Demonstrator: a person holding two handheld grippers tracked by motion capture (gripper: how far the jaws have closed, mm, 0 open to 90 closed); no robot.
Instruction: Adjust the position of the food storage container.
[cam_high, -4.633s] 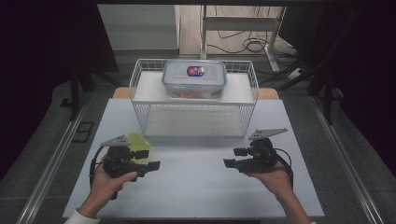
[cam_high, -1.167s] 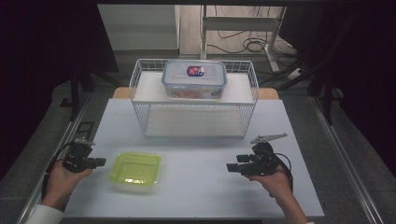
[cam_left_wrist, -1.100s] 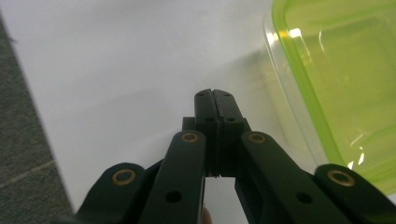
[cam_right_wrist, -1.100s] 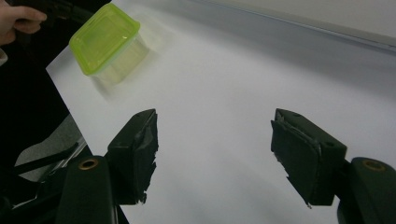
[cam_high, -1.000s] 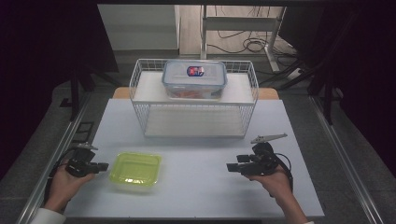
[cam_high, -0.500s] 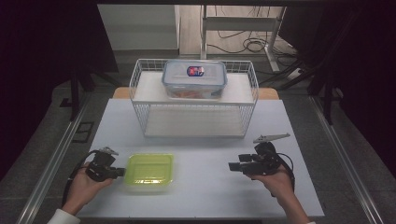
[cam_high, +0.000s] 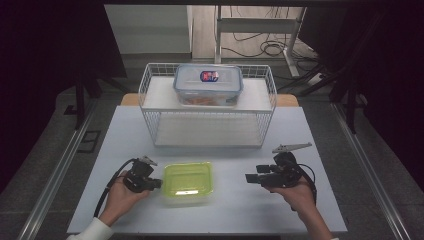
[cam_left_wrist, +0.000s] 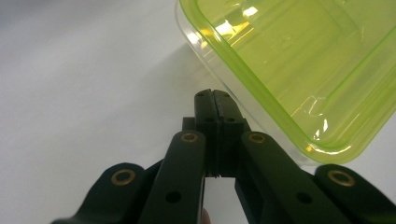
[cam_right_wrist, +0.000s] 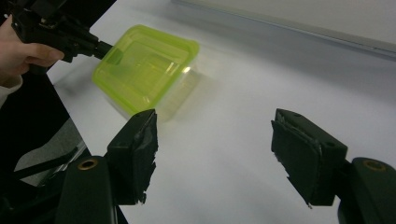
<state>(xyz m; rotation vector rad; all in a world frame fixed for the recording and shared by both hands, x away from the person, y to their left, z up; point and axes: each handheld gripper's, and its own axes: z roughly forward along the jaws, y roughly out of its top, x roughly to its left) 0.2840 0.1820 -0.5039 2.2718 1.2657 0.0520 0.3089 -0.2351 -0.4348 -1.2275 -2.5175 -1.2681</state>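
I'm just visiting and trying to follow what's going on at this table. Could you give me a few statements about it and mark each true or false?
1. The left gripper has its jaws shut, their tips against the side of the green-lidded container. True.
2. The right gripper is clamped on that container. False: its jaws are open with nothing between them, apart from the container.
3. A clear lidded box sits on top of the white wire rack. True.
4. The green-lidded container lies inside the rack. False: it rests on the table in front of the rack.
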